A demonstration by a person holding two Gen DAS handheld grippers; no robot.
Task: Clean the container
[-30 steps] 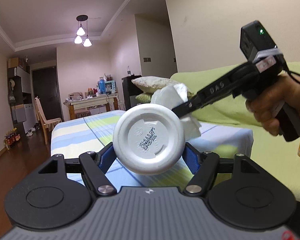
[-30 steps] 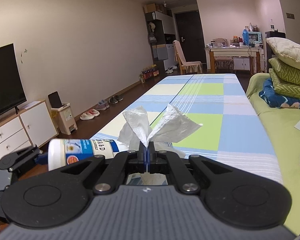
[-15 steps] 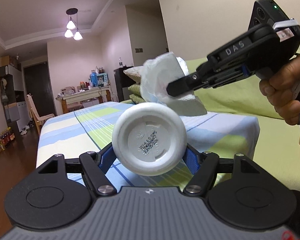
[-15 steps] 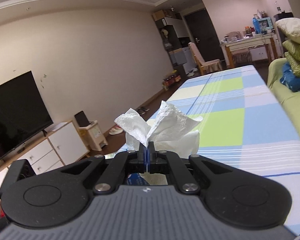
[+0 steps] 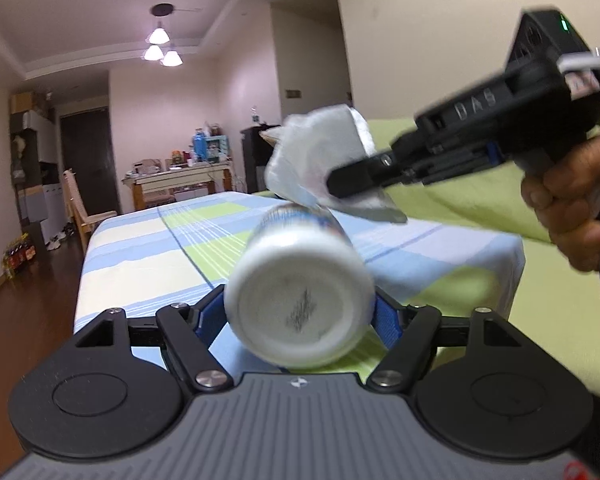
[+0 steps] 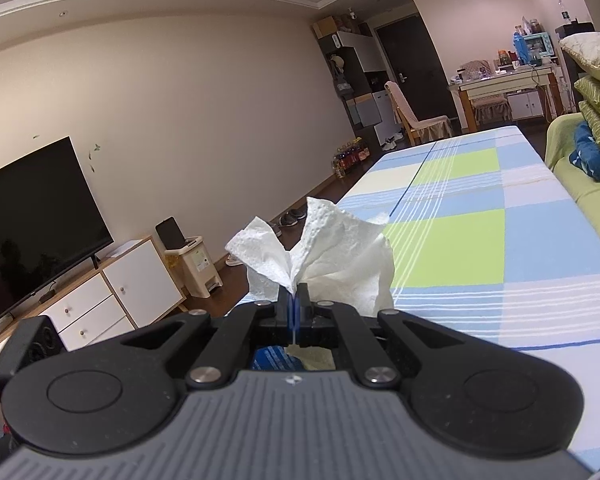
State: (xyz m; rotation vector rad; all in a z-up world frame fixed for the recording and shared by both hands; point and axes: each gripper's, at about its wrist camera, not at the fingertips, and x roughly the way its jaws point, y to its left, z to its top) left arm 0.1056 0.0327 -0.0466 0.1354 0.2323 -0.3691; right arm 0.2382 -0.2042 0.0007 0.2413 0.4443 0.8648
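Note:
My left gripper (image 5: 298,314) is shut on a white plastic container (image 5: 300,300), its round base facing the camera and its body pointing away over the table. My right gripper (image 5: 334,186) comes in from the right, shut on a crumpled white paper towel (image 5: 320,160) that rests on the container's far upper side. In the right wrist view the right gripper (image 6: 294,300) pinches the paper towel (image 6: 332,256) between closed pads, and a blue patch of the container's label (image 6: 272,358) shows under the jaws.
A long table with a blue, green and white checked cloth (image 5: 172,252) lies below both grippers. A green sofa (image 5: 480,204) runs along the right with stacked pillows (image 6: 598,92). A TV (image 6: 32,220) on a white cabinet, a small bin (image 6: 194,264), a chair (image 5: 84,208) and a cluttered desk (image 5: 176,176) stand further off.
The container has tilted so its side now shows, and its base is motion-blurred. The right gripper with the towel has moved down onto the container's far upper side.

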